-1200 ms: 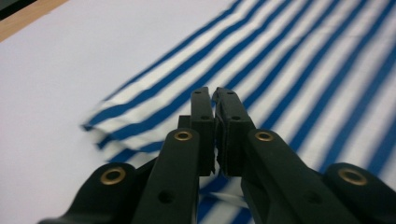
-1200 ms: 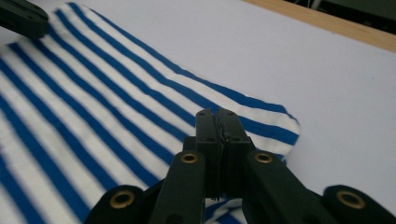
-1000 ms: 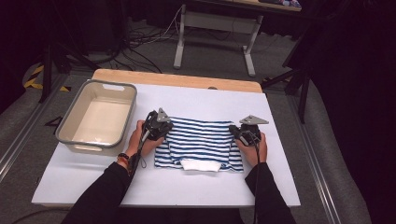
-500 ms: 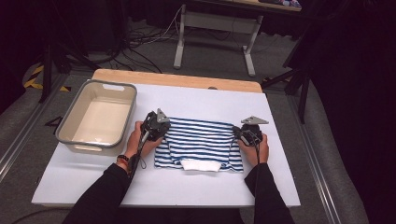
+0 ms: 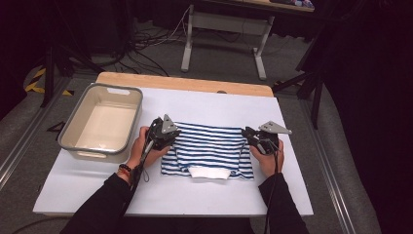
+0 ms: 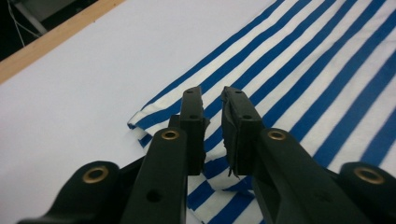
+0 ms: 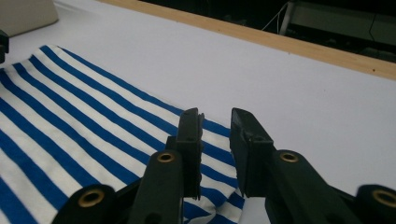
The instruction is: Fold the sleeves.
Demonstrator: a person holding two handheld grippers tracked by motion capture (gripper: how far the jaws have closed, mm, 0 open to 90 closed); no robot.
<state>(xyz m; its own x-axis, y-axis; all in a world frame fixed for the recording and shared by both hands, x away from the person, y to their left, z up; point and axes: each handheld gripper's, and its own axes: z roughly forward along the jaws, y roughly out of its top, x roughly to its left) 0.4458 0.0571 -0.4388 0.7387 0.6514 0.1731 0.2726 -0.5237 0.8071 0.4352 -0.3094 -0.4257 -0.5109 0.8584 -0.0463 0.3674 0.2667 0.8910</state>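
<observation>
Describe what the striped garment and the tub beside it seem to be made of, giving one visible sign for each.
Striped garment: apparently soft knit cloth, matte; it lies limp, with a folded, rumpled corner and a ribbed-looking white band. Tub: probably moulded plastic, smooth, slightly glossy; rounded corners, a grey rim and a cut-out handle slot suggest it.

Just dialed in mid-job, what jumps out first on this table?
The blue-and-white striped shirt lies folded flat in the middle of the white table, white collar band toward the person. A hand holds tongs at each side edge: the left tongs and right tongs have just been opening, jaws a little apart above the cloth, nothing pinched. A pale bin sits at the table's left, nothing visible inside.
</observation>
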